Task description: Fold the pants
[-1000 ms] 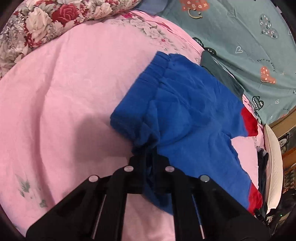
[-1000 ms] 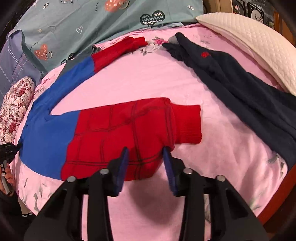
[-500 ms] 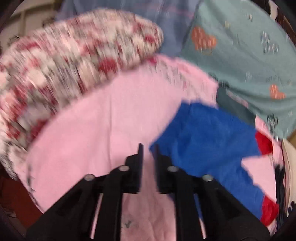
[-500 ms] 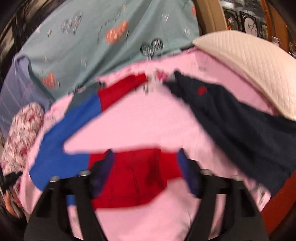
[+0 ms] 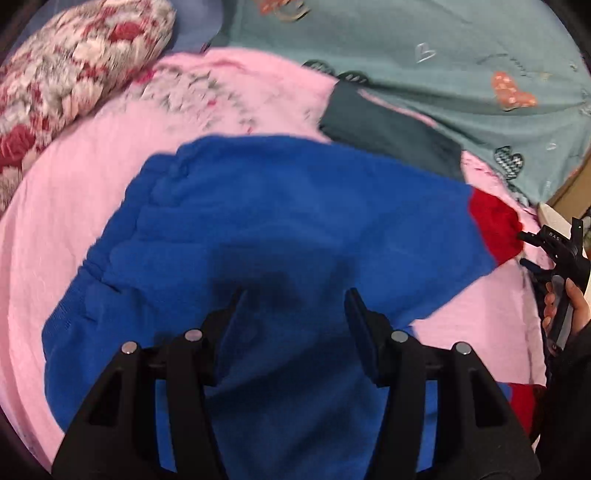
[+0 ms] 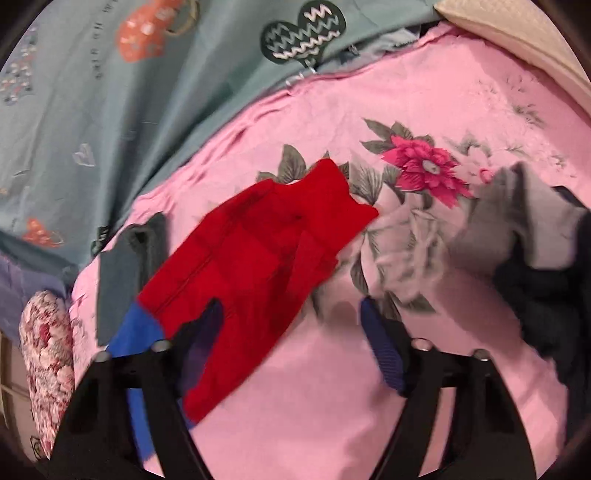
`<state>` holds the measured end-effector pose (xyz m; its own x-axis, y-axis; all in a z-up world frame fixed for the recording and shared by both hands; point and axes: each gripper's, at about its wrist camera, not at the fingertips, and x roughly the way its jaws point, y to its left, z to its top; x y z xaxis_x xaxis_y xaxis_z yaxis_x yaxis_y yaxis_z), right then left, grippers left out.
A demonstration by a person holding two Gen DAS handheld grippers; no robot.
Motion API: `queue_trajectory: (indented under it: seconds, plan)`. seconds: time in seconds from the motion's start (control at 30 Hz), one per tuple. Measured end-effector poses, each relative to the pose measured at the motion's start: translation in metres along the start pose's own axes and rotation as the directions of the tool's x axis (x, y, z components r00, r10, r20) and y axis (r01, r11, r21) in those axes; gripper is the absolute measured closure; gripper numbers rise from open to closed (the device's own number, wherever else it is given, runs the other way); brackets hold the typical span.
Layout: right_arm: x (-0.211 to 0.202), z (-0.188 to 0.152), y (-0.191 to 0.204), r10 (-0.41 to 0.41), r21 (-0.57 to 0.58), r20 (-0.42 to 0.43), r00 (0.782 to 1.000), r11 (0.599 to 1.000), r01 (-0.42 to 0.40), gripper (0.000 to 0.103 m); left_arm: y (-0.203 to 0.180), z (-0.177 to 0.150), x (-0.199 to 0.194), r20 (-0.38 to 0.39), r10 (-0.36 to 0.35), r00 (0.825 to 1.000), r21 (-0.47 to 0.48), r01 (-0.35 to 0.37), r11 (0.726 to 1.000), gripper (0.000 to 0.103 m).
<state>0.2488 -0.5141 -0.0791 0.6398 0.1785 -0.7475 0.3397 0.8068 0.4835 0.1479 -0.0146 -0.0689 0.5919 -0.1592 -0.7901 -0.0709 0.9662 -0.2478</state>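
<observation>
The pants (image 5: 280, 221) are blue with red lower legs and lie spread on the pink bedsheet (image 5: 74, 192). My left gripper (image 5: 295, 295) hovers over the blue seat area; its jaws are opening with only flat blue cloth beneath them. The far red cuff (image 5: 493, 225) shows at the right, near my right gripper (image 5: 528, 249), which a hand (image 5: 576, 302) holds. In the right wrist view the far red leg (image 6: 266, 251) runs diagonally. My right gripper (image 6: 291, 314) is over its lower part. Its jaws are closing, the left finger lies over the red cloth, and the pads are not pressing on it.
A floral pillow (image 5: 70, 70) lies at the back left. A teal quilt with hearts (image 5: 443, 74) runs along the back. A dark grey garment (image 5: 388, 129) sits beside the pants. Dark navy clothing (image 6: 546, 280), a grey piece (image 6: 517, 221) and a cream pillow (image 6: 517, 29) lie to the right.
My left gripper let go of the bunched waistband and now stands open over the blue seat. My right gripper left the near red leg, opened wide and moved to the far red leg.
</observation>
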Motion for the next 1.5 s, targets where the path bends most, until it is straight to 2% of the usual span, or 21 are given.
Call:
queue_trajectory:
  seconds: [0.03,0.07,0.2,0.37,0.43,0.5,0.6,0.63,0.67,0.73,0.8,0.9,1.0,1.07,1.1,1.13,1.17,1.23,1.37,1.43,1.5]
  plan:
    - [0.009,0.003,0.001,-0.023,-0.019,-0.005,1.0,1.0,0.023,0.095,0.007,0.001,0.005,-0.013,0.011,1.0,-0.008,-0.011,1.0,0.048]
    - [0.013,0.006,0.006,-0.039,-0.077,-0.016,0.999,0.996,0.038,0.1,0.01,0.0,0.006,-0.013,0.017,1.0,-0.013,-0.018,1.0,0.048]
    - [-0.011,-0.007,0.015,-0.141,-0.196,0.013,0.99,0.971,0.14,0.101,0.018,-0.004,0.001,-0.005,0.032,0.999,0.0,-0.032,1.0,0.047]
    - [-0.071,-0.038,0.009,-0.161,-0.23,0.032,0.986,0.959,0.164,0.101,0.022,-0.009,-0.002,0.01,0.033,0.999,0.032,-0.033,0.999,0.047]
    - [-0.07,-0.053,-0.003,-0.22,-0.251,0.021,0.975,0.943,0.218,0.099,0.022,-0.01,0.001,0.016,0.04,0.999,0.047,-0.04,0.998,0.046]
    - [-0.049,-0.063,-0.016,-0.276,-0.283,-0.039,0.96,0.925,0.255,0.092,0.019,-0.008,-0.001,0.008,0.032,0.999,0.055,-0.033,0.998,0.045]
    - [-0.06,-0.068,-0.015,-0.297,-0.295,-0.013,0.955,0.914,0.281,0.087,0.021,-0.003,-0.018,0.021,0.008,1.0,0.053,-0.009,0.999,0.041]
    - [-0.07,-0.069,-0.011,-0.294,-0.285,0.005,0.956,0.916,0.283,0.084,0.025,0.0,-0.028,0.048,0.013,0.999,0.054,-0.015,0.998,0.035]
    - [-0.085,-0.071,-0.005,-0.285,-0.281,0.039,0.958,0.917,0.284,0.083,0.03,0.005,-0.038,0.083,0.025,0.996,0.049,-0.029,0.998,0.026]
    - [-0.11,-0.075,0.014,-0.257,-0.304,0.128,0.958,0.909,0.285,0.078,0.039,0.018,-0.048,0.131,0.064,0.989,0.035,-0.069,0.997,0.021]
    - [-0.113,-0.081,0.033,-0.243,-0.353,0.158,0.957,0.892,0.284,0.076,0.041,0.027,-0.037,0.095,0.097,0.991,0.039,-0.101,0.994,0.021]
    - [-0.103,-0.083,0.041,-0.322,-0.345,0.162,0.933,0.867,0.359,0.068,0.044,0.024,0.006,-0.032,0.184,0.982,0.101,-0.18,0.978,0.021]
    - [-0.093,-0.072,0.015,-0.392,-0.282,0.125,0.911,0.867,0.412,0.067,0.047,0.009,0.015,-0.021,0.255,0.967,0.166,-0.248,0.954,0.02]
    - [-0.097,-0.065,-0.019,-0.426,-0.209,0.093,0.9,0.875,0.436,0.067,0.05,0.003,0.01,-0.03,0.25,0.968,0.185,-0.24,0.953,0.019]
    - [-0.102,-0.063,-0.033,-0.413,-0.17,0.09,0.906,0.89,0.423,0.066,0.053,0.002,0.008,-0.039,0.246,0.968,0.184,-0.235,0.954,0.019]
    - [-0.112,-0.063,-0.044,-0.344,-0.142,0.096,0.934,0.924,0.355,0.065,0.056,0.001,0.004,-0.041,0.244,0.969,0.182,-0.233,0.955,0.019]
    - [-0.118,-0.063,-0.046,-0.293,-0.144,0.104,0.95,0.941,0.306,0.065,0.056,0.003,-0.001,-0.037,0.243,0.969,0.178,-0.232,0.956,0.02]
    - [-0.123,-0.062,-0.036,-0.248,-0.195,0.122,0.961,0.943,0.268,0.063,0.044,0.004,-0.016,-0.005,0.218,0.976,0.181,-0.213,0.96,0.022]
    - [-0.089,-0.045,-0.018,-0.212,-0.222,0.056,0.976,0.95,0.219,0.063,-0.01,-0.002,-0.027,-0.001,0.074,0.997,0.284,-0.071,0.956,0.019]
    - [-0.057,-0.034,-0.016,-0.28,-0.233,-0.01,0.96,0.934,0.27,0.063,-0.029,-0.011,-0.012,-0.055,0.063,0.996,0.326,-0.041,0.945,0.019]
    - [-0.033,-0.025,-0.02,-0.398,-0.235,-0.018,0.917,0.893,0.383,0.065,-0.027,-0.02,0.01,-0.118,0.108,0.987,0.317,-0.065,0.946,0.019]
